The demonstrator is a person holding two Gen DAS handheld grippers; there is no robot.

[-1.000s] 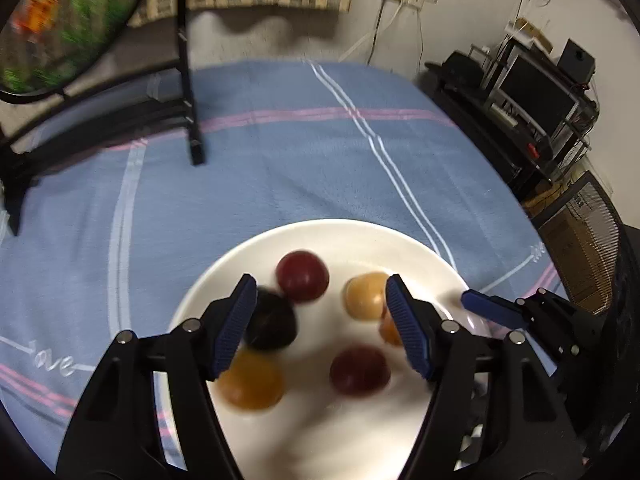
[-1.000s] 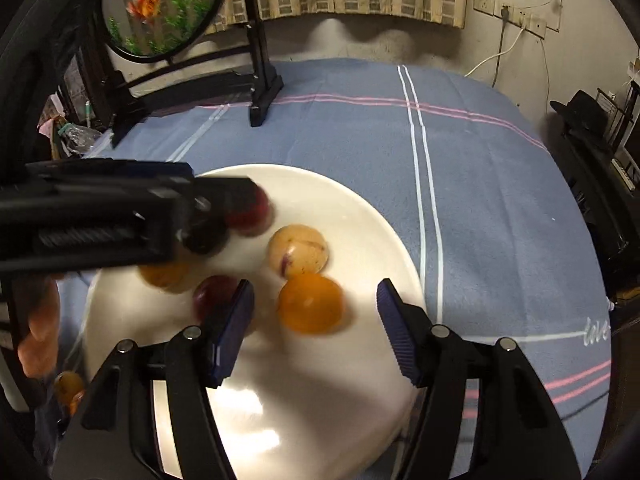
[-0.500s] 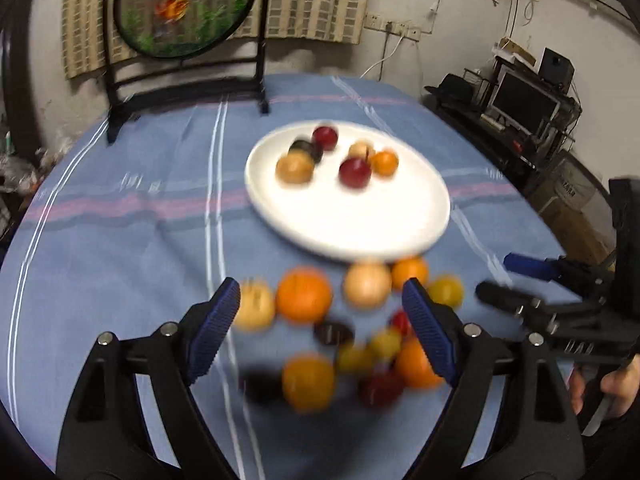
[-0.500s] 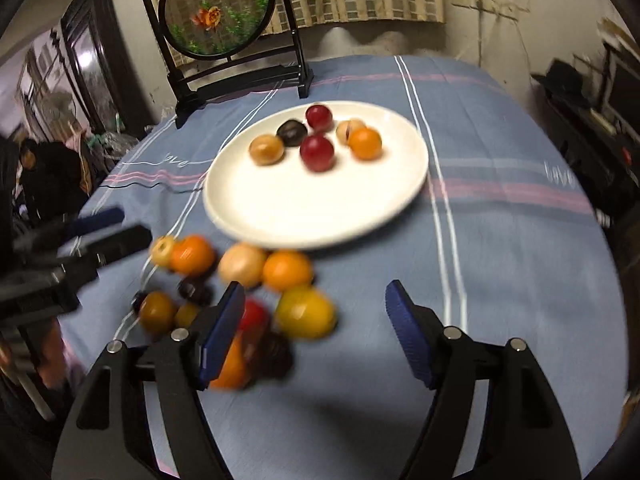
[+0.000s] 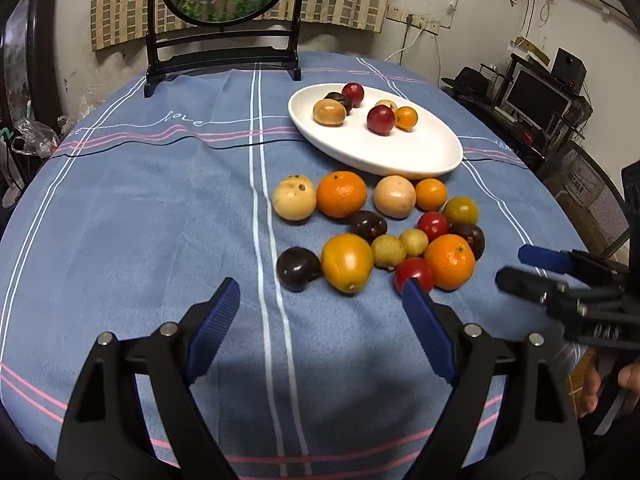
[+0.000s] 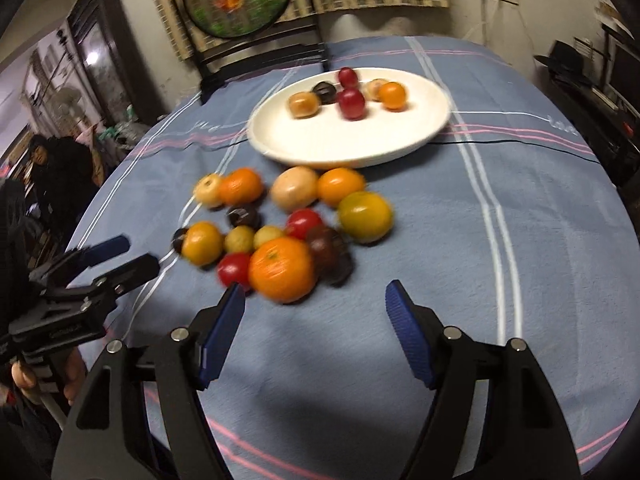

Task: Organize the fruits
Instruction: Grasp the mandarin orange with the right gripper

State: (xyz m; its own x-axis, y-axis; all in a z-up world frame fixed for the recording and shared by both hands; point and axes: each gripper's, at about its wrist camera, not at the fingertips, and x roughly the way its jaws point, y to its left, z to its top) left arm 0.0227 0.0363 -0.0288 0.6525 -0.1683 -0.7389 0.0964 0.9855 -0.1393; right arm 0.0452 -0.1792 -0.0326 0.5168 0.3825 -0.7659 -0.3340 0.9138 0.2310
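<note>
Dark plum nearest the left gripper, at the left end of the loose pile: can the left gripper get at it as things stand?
Probably yes. The left gripper is open and empty, the dark plum lies just ahead with bare tablecloth between; only a yellow-orange fruit crowds its right.

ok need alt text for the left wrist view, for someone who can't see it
The open, empty left gripper hovers over a blue striped tablecloth, facing a cluster of loose fruit. Behind it a white plate holds six small fruits; the right gripper enters from the right.

Glossy white glazed plate (image 5: 400,160), matt woven tablecloth (image 5: 160,208) — shiny-skinned fruits (image 5: 346,262)
</note>
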